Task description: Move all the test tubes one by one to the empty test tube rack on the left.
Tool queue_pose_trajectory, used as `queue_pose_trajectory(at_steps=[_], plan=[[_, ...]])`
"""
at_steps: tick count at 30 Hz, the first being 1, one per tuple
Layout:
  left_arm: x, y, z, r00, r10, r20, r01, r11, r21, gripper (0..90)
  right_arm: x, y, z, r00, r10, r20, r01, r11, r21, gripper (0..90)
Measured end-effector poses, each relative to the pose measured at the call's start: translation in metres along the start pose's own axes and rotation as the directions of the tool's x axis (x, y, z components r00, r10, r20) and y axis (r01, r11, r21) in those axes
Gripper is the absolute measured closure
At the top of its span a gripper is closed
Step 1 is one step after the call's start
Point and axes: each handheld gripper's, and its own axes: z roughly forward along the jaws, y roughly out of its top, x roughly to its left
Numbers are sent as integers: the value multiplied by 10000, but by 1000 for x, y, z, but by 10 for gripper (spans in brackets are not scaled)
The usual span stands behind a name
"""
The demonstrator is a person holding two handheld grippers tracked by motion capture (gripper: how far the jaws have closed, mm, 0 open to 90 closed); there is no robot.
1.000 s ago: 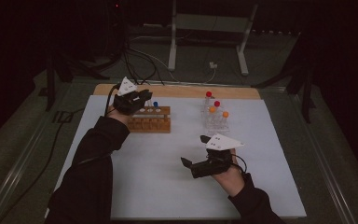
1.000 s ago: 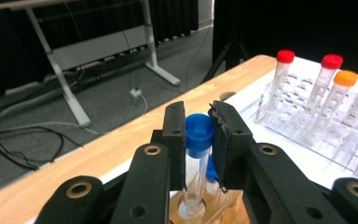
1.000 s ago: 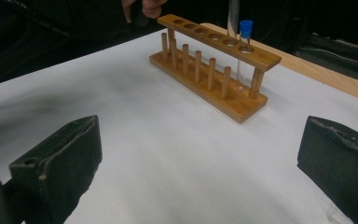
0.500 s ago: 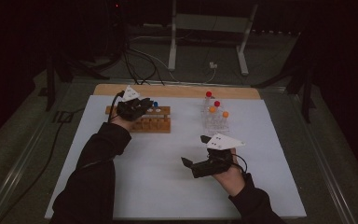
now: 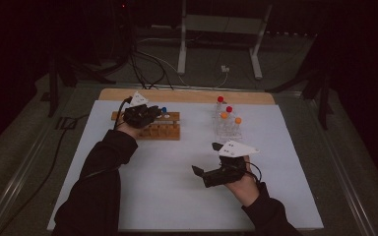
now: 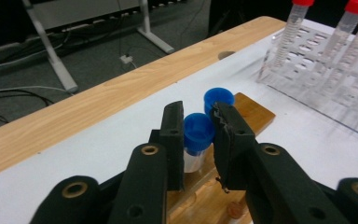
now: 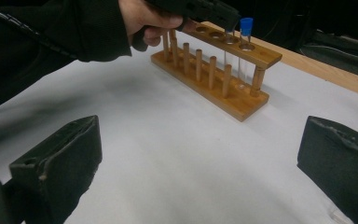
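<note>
My left gripper (image 5: pixel 140 114) is over the wooden rack (image 5: pixel 162 130) at the back left of the mat. Its jaws have just been opening a little, and a blue-capped tube (image 6: pixel 198 133) stands between them in a rack hole, the pads (image 6: pixel 173 135) touching its cap on both sides. A second blue-capped tube (image 6: pixel 218 97) stands in the hole just beyond. My right gripper (image 5: pixel 206 158) rests low over the mat's front right, open, with nothing between its fingers. In the right gripper view the rack (image 7: pixel 214 79) and the left gripper (image 7: pixel 214 11) lie ahead.
A clear plastic rack (image 5: pixel 226 125) with red-capped and orange-capped tubes stands right of the wooden rack. A wooden board edge (image 6: pixel 98 107) runs along the back of the white mat (image 5: pixel 177 187). Cables and a metal stand lie on the floor beyond.
My left gripper has come down slightly onto the wooden rack with the tube. The right gripper has kept still.
</note>
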Motion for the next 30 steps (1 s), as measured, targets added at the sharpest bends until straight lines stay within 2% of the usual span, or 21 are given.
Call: queue_pose_trajectory(at_steps=[1,3,4,6,12,13,16,17,20,24,29,30], plan=[[-1,1,-2,9999,17,101,-16,10000,-49,695,0,0,-1,10000,-2,35,2,10000,-18,0],[-3,3,-6,10000,63,9,-62,9999,-161,576,-2,1,-2,10000,56,51,-56,10000,-45,0],[-3,4,-9,9998,-46,170,50,9998,-204,556,-2,2,-3,9999,42,91,-41,10000,-87,0],[-4,7,-16,9998,-64,186,69,9996,-270,496,-4,3,-5,9999,56,146,-54,9999,-121,0],[-11,12,-37,9965,-105,825,127,9996,-257,314,-14,10,-13,9989,130,445,-115,9993,-343,0],[-13,12,-40,9938,-142,1102,166,9996,-209,276,-16,11,-15,9985,133,524,-114,9993,-369,0],[-21,12,-47,9867,-196,1614,185,9998,81,154,-24,15,-20,9975,196,681,-167,9989,-430,0],[-25,11,-50,9846,-152,1739,134,9998,114,138,-26,16,-21,9970,209,745,-177,9989,-434,0],[-34,8,-55,9737,-67,2279,10,9997,248,32,-34,19,-26,9957,307,877,-260,9982,-546,0],[-44,1,-64,9610,5,2766,-13,10000,28,16,-45,23,-32,9925,377,1164,-296,9971,-700,0],[-53,-9,-76,9541,61,2993,22,9996,-274,16,-62,25,-38,9878,408,1506,-291,9964,-792,0],[-56,-10,-77,9547,133,2974,-48,9996,-293,15,-66,24,-38,9862,447,1593,-327,9965,-768,0]])
